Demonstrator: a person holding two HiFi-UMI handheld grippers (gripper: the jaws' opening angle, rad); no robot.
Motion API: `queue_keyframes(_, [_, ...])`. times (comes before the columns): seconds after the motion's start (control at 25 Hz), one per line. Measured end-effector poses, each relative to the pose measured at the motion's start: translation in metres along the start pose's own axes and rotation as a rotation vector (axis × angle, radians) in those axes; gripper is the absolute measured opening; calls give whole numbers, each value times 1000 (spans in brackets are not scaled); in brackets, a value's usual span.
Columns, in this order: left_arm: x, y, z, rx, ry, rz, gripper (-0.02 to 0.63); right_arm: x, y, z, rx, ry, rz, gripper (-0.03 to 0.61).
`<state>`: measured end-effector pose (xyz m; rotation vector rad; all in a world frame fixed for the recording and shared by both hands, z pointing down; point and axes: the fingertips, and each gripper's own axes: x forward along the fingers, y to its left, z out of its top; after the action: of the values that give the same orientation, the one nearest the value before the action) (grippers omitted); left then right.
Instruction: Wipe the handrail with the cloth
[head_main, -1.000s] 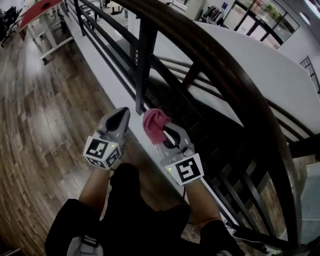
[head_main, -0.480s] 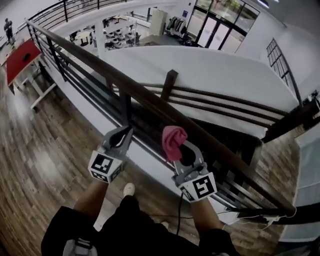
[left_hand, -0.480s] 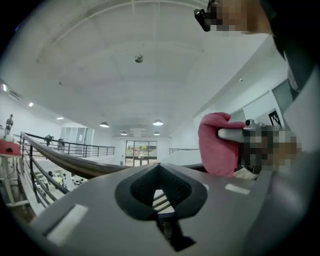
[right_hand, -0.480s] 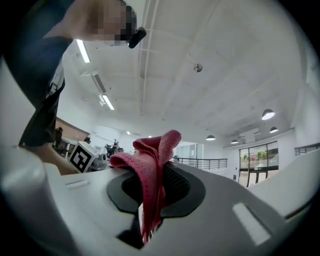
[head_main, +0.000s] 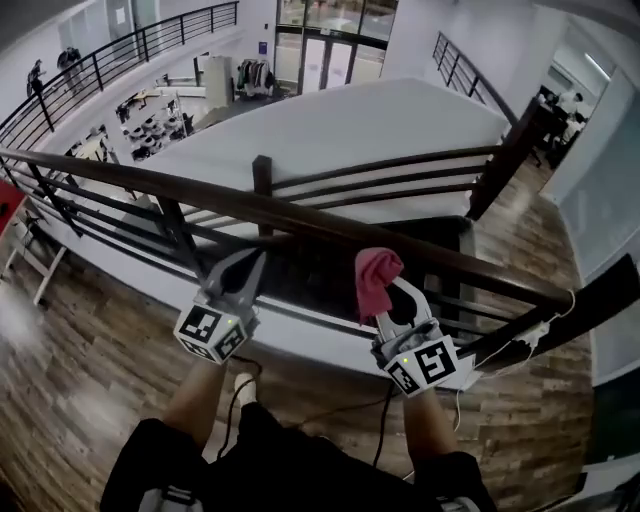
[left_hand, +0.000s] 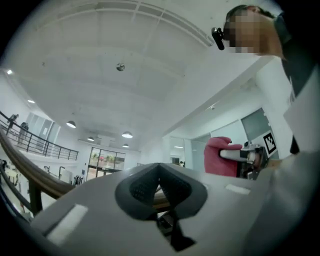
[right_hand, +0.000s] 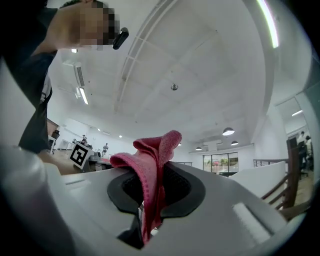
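a person stands at a dark wooden handrail (head_main: 300, 216) on an upper-floor walkway, a gripper in each hand, both pointed at the rail from its near side. the right gripper (head_main: 386, 288) is clamped on a pink cloth (head_main: 375, 272). in the right gripper view the fabric is pinched between the two pads and bunches above them in a folded crest, standing free against the ceiling. in the head view the cloth sits at the near edge of the handrail, right of the middle of its run; whether it touches the wood cannot be told. the left gripper (head_main: 251, 263) is held to the left of the cloth and apart from it, its tip also close to the rail. its jaws are pressed together with nothing between them, as the left gripper view shows. a dark upright post (head_main: 180, 232) carries the rail just left of the left gripper. wood plank floor (head_main: 70, 390) lies on the near side, under the person, and an open hall drops away on the far side.
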<state>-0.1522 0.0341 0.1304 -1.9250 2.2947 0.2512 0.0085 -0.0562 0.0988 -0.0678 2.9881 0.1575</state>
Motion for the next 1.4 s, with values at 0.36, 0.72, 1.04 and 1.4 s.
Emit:
queue_keyframes(0.36, [11, -101, 20, 141, 33, -145, -2, -129, -43, 23, -29, 54, -152, 46])
queue_keyframes(0.72, [-38, -124, 12, 114, 71, -260, -2, -205, -21, 29, 134, -37, -387, 46])
queue_keyframes(1.04, [-34, -85, 5, 63, 63, -258, -2, -183, -6, 24, 96, -56, -473, 46])
queue_keyframes(1.4, [-15, -78, -34, 57, 37, -352, -2, -178, -3, -21, -66, 37, -630, 46])
